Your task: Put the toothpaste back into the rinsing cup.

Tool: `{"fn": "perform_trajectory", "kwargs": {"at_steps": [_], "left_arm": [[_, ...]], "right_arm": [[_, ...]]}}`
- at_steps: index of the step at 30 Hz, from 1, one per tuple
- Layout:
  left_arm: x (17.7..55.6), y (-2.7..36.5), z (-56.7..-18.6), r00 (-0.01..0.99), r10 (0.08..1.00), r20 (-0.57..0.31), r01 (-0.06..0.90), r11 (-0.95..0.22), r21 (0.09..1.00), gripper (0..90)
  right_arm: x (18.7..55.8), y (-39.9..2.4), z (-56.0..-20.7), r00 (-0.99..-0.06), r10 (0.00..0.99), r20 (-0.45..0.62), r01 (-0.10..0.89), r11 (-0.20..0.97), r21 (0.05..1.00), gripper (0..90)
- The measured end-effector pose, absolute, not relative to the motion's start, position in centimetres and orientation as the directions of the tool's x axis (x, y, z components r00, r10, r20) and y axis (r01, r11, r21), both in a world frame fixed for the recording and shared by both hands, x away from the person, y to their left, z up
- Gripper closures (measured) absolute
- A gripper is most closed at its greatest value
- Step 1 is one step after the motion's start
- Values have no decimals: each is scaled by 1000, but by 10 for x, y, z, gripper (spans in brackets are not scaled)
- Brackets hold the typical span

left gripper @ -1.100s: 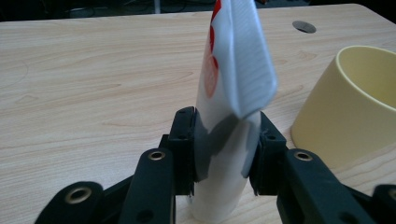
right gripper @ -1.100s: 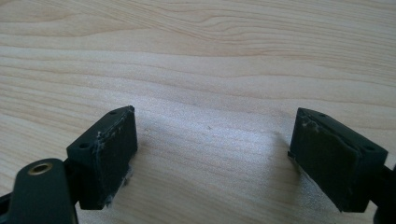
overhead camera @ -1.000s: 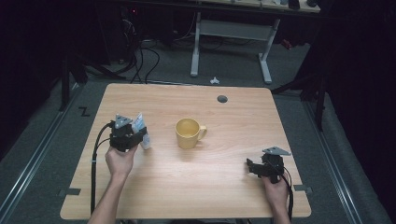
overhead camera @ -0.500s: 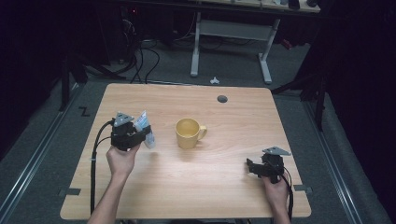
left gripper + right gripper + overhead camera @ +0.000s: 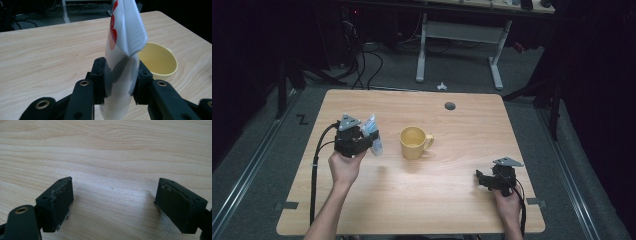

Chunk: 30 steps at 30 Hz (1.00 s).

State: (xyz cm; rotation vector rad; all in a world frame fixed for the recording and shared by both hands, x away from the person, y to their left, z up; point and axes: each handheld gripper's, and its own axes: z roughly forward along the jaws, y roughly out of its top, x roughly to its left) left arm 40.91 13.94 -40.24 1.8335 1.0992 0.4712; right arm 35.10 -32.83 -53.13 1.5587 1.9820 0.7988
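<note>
White packet (image 5: 120,75) with red marks, no readable writing, is pinched in the left tool (image 5: 119,80), lifted higher than before, left of the yellow cup (image 5: 414,142). Right tool (image 5: 115,202) gapes wide over the surface (image 5: 437,200).

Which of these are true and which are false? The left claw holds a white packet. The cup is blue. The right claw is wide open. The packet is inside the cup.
1. The left claw holds a white packet: true, its pads press on both sides.
2. The cup is blue: false, it is yellow.
3. The right claw is wide open: true, nothing sits between its pads.
4. The packet is inside the cup: false, it is held up beside the cup, over the table.
</note>
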Motion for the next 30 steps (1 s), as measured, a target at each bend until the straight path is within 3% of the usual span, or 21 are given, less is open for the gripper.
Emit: {"fn": "perform_trajectory", "kwargs": {"at_steps": [30], "left_arm": [[416, 110, -369, 626, 765, -155, 435, -177, 883, 678]], "right_arm": [[351, -328, -531, -228, 973, -23, 686, 177, 706, 148]]}}
